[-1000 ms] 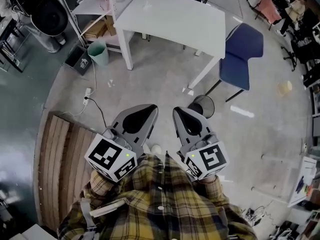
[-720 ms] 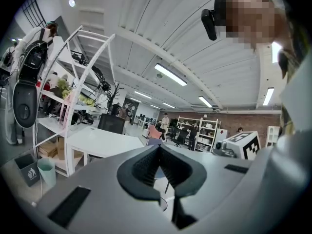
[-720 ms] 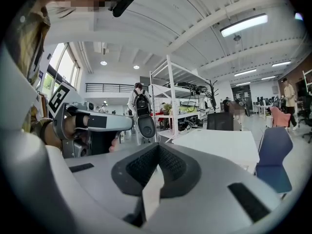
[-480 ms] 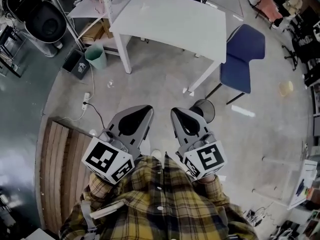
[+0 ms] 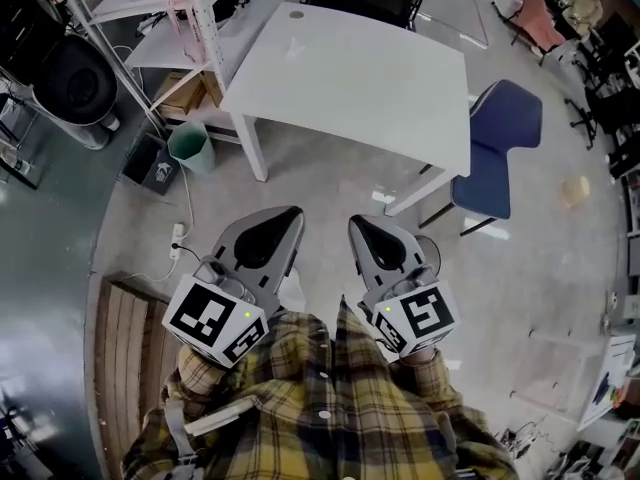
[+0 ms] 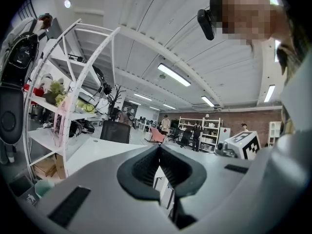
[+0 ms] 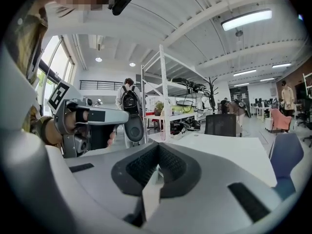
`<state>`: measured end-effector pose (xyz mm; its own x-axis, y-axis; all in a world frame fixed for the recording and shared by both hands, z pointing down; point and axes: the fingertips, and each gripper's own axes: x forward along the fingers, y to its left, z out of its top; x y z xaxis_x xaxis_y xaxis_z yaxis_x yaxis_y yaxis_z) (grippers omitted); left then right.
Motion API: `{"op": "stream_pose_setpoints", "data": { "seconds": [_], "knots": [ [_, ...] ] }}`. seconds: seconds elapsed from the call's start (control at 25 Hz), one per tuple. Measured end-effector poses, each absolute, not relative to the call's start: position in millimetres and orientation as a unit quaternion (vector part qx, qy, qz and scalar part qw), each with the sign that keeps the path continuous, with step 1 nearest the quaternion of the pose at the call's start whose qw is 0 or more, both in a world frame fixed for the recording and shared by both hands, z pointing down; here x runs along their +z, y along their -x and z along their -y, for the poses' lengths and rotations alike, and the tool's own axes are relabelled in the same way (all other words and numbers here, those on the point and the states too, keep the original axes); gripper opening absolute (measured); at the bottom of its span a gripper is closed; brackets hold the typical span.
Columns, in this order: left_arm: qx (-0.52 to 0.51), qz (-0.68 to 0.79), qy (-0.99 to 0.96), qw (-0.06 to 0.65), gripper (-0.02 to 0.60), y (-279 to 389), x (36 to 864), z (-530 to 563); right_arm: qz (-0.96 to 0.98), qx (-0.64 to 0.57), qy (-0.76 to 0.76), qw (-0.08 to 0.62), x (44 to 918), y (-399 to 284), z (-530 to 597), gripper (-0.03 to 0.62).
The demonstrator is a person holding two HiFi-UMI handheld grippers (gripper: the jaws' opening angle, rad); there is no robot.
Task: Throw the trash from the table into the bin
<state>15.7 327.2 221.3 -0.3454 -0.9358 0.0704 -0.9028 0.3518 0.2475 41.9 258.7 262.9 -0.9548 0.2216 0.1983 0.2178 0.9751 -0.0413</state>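
Observation:
The white table [image 5: 370, 78] stands ahead of me, with one small round brownish thing [image 5: 296, 14] near its far left corner. A black wire bin [image 5: 433, 252] on the floor peeks out from behind my right gripper [image 5: 358, 220]. My left gripper [image 5: 291, 212] is held beside it at chest height. Both point toward the table and both are shut with nothing between the jaws. The left gripper view shows the closed tips of the left gripper [image 6: 159, 148] over the table top [image 6: 92, 150]. The right gripper view shows the right gripper [image 7: 157, 148] shut, aimed at the table [image 7: 229, 150].
A blue chair [image 5: 503, 143] stands at the table's right end. A small green bin [image 5: 188, 140] and a white shelf rack [image 5: 195, 28] are on the left. A wooden pallet [image 5: 125, 338] lies at the lower left, and a power strip with cable [image 5: 177, 236] lies near it.
I have moved toward the table with both grippers: the table looks nearer, and the black wire bin has slid behind my right gripper. Both grippers stay shut.

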Motion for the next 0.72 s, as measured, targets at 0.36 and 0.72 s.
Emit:
{"op": "stream_pose_setpoints", "data": {
  "seconds": [0.36,0.72],
  "knots": [
    [-0.084,0.806,-0.573,0.125,0.008,72.3,237.2,-317.6,0.99,0.03,0.074,0.115,275.1,41.4,-236.2,-0.002],
    [-0.088,0.811,-0.561,0.138,0.008,170.3,264.2,-273.0,0.988,0.035,0.078,0.129,301.9,140.7,-184.3,-0.002]
  ]
}}
